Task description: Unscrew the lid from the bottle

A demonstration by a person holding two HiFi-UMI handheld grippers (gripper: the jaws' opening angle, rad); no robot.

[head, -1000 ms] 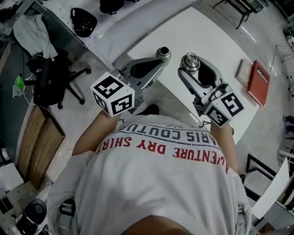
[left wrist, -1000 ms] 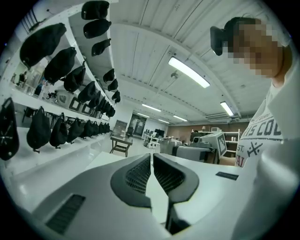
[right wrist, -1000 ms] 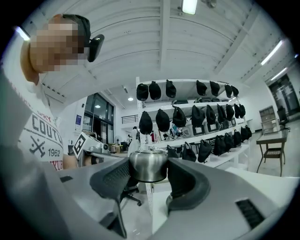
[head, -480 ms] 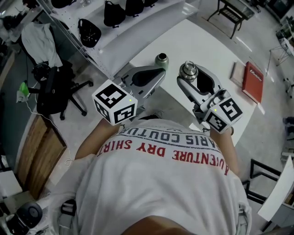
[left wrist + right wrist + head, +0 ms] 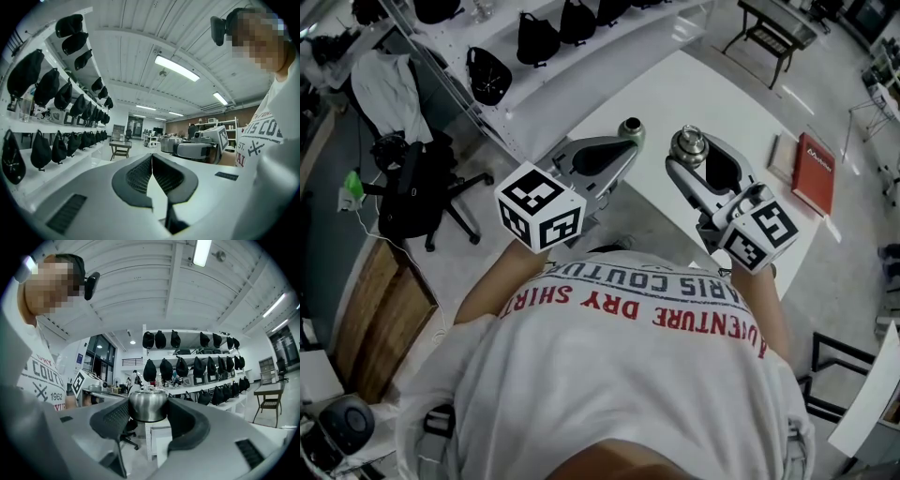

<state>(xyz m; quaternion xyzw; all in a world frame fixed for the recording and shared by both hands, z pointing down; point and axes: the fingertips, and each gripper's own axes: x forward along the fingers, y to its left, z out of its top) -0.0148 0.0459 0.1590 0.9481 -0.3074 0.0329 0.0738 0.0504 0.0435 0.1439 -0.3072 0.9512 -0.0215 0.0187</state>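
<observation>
The right hand-held gripper (image 5: 694, 155) is clamped on the lid (image 5: 686, 142), just above the middle of the head view. In the right gripper view, the right hand-held gripper (image 5: 147, 414) has its two dark pads pressed against either side of the rounded steel lid (image 5: 147, 404), which is held off the table with open air under it.

The left hand-held gripper (image 5: 622, 145) is to the left of it in the head view. In the left gripper view, its jaws (image 5: 151, 158) are closed together with nothing between them.

The green bottle (image 5: 630, 127) sits just beyond the tip of the left hand-held gripper, its dark open mouth facing up. It appears to stand at the near edge of the white table (image 5: 694, 84). Whether the closed jaws touch it cannot be told.

The bottle and the lid are apart, side by side in the upper middle of the frame.

A red book (image 5: 813, 172) lies at the right end of the table. Shelves with black caps (image 5: 534, 37) run across the upper left, and an office chair (image 5: 417, 192) stands on the floor at the left.
</observation>
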